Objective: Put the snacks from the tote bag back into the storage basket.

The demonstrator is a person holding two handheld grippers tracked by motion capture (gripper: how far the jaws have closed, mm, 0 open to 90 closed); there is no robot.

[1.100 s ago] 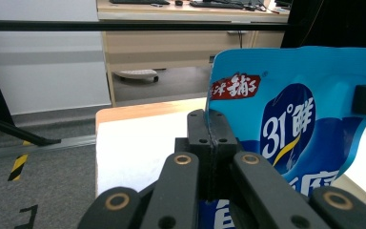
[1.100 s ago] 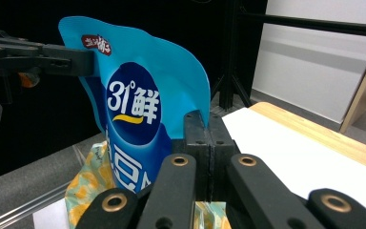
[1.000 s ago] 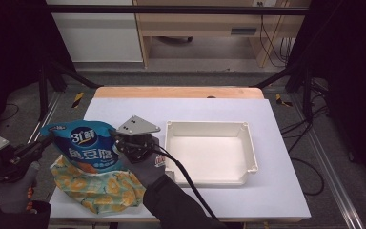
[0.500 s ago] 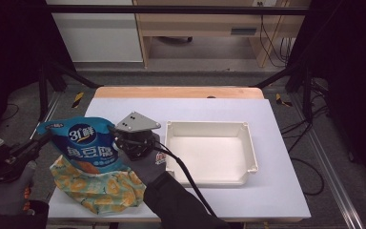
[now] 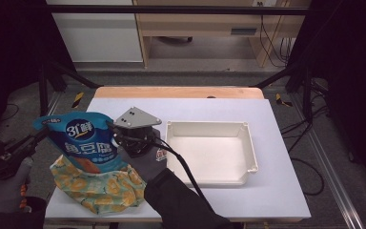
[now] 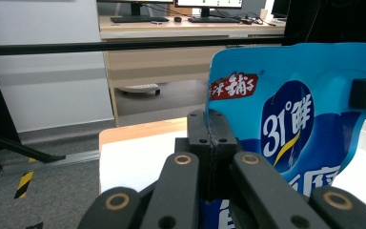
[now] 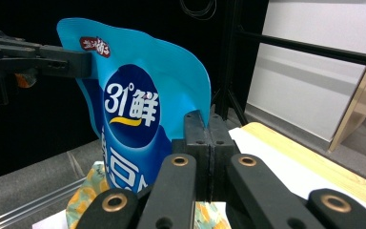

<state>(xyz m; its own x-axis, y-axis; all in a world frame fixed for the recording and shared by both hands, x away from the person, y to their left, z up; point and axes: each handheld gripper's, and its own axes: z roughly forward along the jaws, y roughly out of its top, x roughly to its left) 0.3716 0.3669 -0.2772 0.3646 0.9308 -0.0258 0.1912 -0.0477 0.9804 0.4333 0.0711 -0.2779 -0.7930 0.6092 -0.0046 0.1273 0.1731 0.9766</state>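
You hold the blue snack pouch (image 5: pixel 83 140) aloft, left gripper (image 6: pixel 208 138) and right gripper (image 7: pixel 205 133) each clenched on an edge; next, carry it right into the white tray (image 5: pixel 248 143).

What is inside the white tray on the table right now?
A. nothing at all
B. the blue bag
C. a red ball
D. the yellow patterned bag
A. The white tray has a bare floor, while the blue bag is pinched up in the air by the left claw and the right claw, and the yellow patterned bag lies on the table left of the tray.
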